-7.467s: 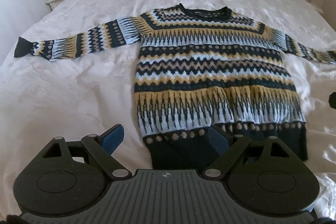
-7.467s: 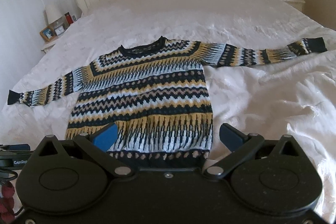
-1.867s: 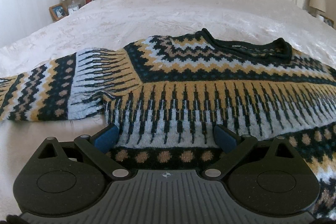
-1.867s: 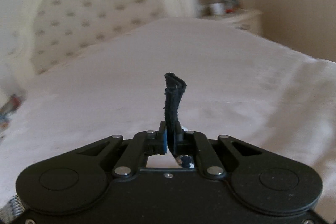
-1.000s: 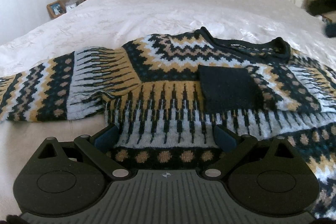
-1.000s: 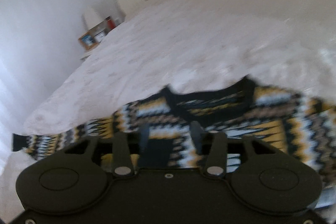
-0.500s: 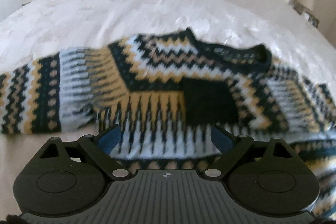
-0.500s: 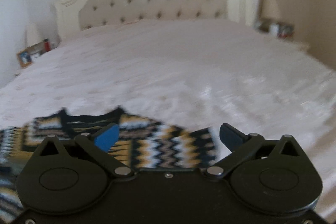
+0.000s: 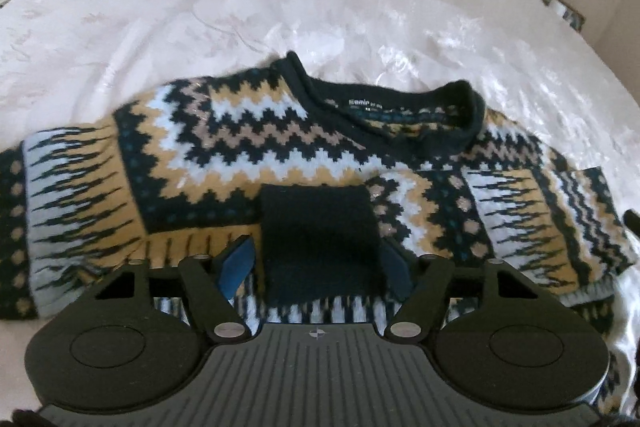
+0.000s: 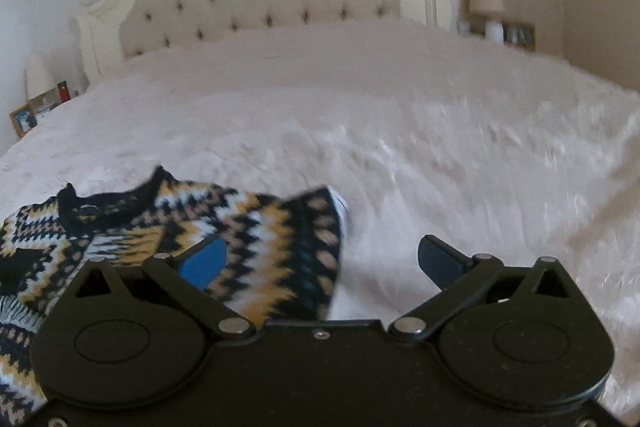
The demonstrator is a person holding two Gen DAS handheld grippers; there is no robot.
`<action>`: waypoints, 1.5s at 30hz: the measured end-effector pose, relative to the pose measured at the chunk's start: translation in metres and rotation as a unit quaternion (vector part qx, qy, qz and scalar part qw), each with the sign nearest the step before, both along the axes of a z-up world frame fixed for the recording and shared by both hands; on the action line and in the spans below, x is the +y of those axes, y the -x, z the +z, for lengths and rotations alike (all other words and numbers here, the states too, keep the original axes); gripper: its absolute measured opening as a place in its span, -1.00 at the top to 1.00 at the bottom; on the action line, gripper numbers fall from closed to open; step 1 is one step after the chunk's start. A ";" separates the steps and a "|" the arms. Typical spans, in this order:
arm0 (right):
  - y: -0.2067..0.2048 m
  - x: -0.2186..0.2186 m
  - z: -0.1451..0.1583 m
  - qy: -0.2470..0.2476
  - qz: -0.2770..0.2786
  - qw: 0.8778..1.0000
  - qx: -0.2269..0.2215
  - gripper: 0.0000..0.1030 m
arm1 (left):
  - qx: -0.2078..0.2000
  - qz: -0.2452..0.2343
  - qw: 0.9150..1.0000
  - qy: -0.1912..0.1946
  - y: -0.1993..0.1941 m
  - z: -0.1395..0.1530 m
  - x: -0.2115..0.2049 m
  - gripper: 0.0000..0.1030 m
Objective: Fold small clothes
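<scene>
Sweater (image 9: 248, 143): soft, limp knit on bed (image 9: 280, 7); best gripped at cuffs or hem. Left hand-held gripper (image 9: 316, 263) narrowing, empty; right hand-held gripper (image 10: 320, 259) spread wide, empty.

- Left gripper (image 9: 316, 265): black linkage arms, silver pivot pins, blue pads, ribbed grey housing with small crosshair mark.
- Right gripper (image 10: 322, 261): matching black body, round discs, small screws, blue pad.
</scene>
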State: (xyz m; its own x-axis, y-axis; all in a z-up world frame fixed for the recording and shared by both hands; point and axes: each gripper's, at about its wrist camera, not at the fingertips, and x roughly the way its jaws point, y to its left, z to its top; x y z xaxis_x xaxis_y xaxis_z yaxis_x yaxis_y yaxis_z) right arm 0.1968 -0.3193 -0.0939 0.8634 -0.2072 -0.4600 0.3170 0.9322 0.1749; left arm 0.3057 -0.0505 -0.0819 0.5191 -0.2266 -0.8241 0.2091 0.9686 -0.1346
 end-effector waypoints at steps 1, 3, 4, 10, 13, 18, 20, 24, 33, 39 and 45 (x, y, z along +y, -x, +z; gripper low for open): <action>0.001 -0.006 0.001 -0.012 -0.006 1.000 -0.004 -0.98 | 0.004 0.001 1.000 0.002 -0.002 -0.003 0.000 -0.25; 0.003 -0.016 0.001 -0.037 -0.014 0.999 -0.009 -0.99 | 0.010 0.009 1.000 0.001 -0.007 -0.007 -0.002 -0.10; 0.004 -0.020 0.000 -0.047 -0.017 0.999 -0.009 -0.99 | 0.009 0.016 1.000 0.000 -0.008 -0.009 -0.002 0.14; 0.008 -0.028 -0.004 -0.063 -0.030 0.998 -0.003 -0.99 | -0.029 0.033 0.999 0.009 -0.001 0.007 0.007 0.75; 0.010 -0.031 -0.004 -0.073 -0.034 0.997 -0.006 -0.99 | -0.077 0.040 0.996 0.019 0.009 0.036 0.020 0.82; 0.012 -0.039 -0.005 -0.097 -0.038 0.994 -0.010 -0.99 | -0.131 0.064 0.989 0.015 0.011 0.077 0.046 0.82; 0.012 -0.041 -0.005 -0.110 -0.036 0.993 -0.011 -0.99 | -0.141 0.070 0.988 0.002 0.008 0.086 0.057 0.82; 0.008 -0.037 -0.008 -0.125 -0.022 0.992 -0.007 -0.99 | -0.128 0.091 0.988 -0.010 -0.004 0.082 0.078 0.82; -0.010 -0.007 -0.014 -0.137 0.057 0.989 0.007 -0.87 | -0.066 0.131 0.989 0.001 -0.016 0.039 0.103 0.82; -0.028 0.011 -0.028 -0.148 0.104 0.983 0.030 -0.39 | -0.045 0.138 0.989 -0.009 -0.024 0.024 0.105 0.81; -0.030 0.024 -0.024 -0.119 0.132 0.984 0.030 0.51 | -0.044 0.127 0.991 -0.025 -0.027 0.021 0.100 0.81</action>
State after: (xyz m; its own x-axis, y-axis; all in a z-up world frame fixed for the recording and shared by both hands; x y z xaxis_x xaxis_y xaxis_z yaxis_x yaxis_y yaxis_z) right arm 0.2268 -0.2954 -0.1180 0.8424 0.1404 -0.5203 0.0863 0.9179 0.3873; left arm 0.3323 0.0498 -0.0613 0.6237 -0.0398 -0.7807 -0.0331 0.9965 -0.0772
